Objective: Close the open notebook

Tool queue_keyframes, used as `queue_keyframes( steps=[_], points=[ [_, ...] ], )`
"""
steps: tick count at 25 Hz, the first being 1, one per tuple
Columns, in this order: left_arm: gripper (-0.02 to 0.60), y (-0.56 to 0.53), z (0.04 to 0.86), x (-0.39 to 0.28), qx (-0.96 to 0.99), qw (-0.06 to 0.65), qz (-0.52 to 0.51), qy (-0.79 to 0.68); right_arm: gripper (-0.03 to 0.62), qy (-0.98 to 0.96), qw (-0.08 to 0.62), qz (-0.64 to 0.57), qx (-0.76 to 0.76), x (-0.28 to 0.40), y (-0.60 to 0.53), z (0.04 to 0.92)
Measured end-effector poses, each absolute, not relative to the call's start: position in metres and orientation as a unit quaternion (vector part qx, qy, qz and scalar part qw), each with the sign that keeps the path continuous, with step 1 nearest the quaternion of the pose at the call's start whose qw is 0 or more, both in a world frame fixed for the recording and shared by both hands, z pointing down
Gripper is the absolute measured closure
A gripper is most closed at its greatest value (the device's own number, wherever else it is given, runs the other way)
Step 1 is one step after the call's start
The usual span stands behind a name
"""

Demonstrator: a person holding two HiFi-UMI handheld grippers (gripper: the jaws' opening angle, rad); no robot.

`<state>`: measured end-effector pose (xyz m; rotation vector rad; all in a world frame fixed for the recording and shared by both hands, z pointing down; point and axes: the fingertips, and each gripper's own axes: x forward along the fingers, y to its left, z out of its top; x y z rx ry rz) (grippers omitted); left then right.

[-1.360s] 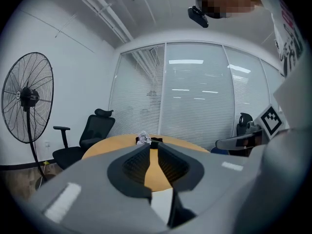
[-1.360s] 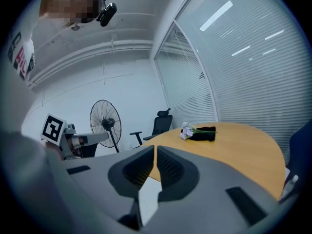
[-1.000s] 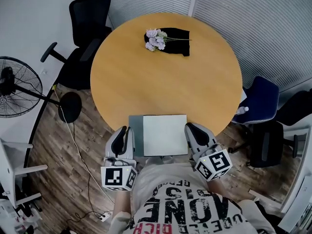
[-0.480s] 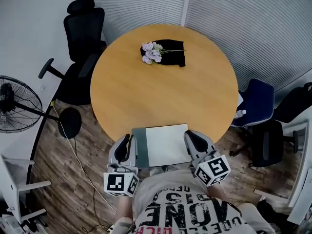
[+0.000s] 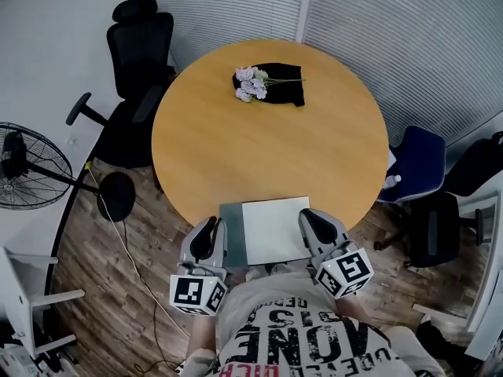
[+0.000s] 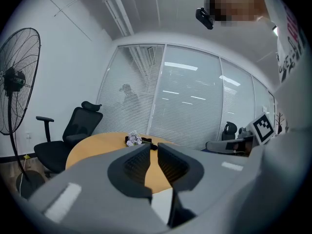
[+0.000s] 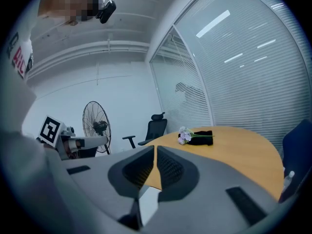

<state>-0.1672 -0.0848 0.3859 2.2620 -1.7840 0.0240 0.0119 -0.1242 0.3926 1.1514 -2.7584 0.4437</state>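
The notebook (image 5: pixel 275 229) lies open at the near edge of the round wooden table (image 5: pixel 267 148), a white page up and a grey cover (image 5: pixel 233 234) showing on its left. My left gripper (image 5: pixel 212 225) hovers just left of the grey cover, its jaws a narrow gap apart with nothing between them (image 6: pixel 154 147). My right gripper (image 5: pixel 306 215) sits at the page's right edge, its tips together and empty (image 7: pixel 155 149). In both gripper views the white page (image 6: pixel 163 204) (image 7: pixel 148 206) shows below the jaws.
A bunch of pale purple flowers (image 5: pixel 251 83) rests on a black cloth (image 5: pixel 284 81) at the table's far side. A black office chair (image 5: pixel 137 49) and a floor fan (image 5: pixel 27 167) stand left; a blue chair (image 5: pixel 416 163) stands right.
The head view has shifted a little. Both grippers keep their places beside the notebook, which still lies open.
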Motion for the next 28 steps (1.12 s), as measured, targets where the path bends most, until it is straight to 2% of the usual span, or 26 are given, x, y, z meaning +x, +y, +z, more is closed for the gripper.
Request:
queue_keyframes(
  steps=[3,8,12,28],
  points=[
    [0.523,-0.08,0.397,-0.169,0.782,0.151,0.019,-0.605,0.568,-0.913,0.061,0.147,0.376,0.007,-0.122,0.393],
    [0.517,-0.065,0.434,-0.163,0.785,0.237,0.029,-0.572,0.568,-0.915,0.073,0.153,0.365,0.002,-0.114,0.4],
    [0.478,-0.052,0.467,-0.16,0.777,0.296,0.03,-0.555,0.568,-0.917,0.082,0.152,0.358,-0.002,-0.109,0.401],
    [0.463,-0.003,0.561,-0.173,0.744,0.384,0.09,-0.539,0.568,-0.916,0.101,0.158,0.354,-0.018,-0.08,0.408]
  ],
)
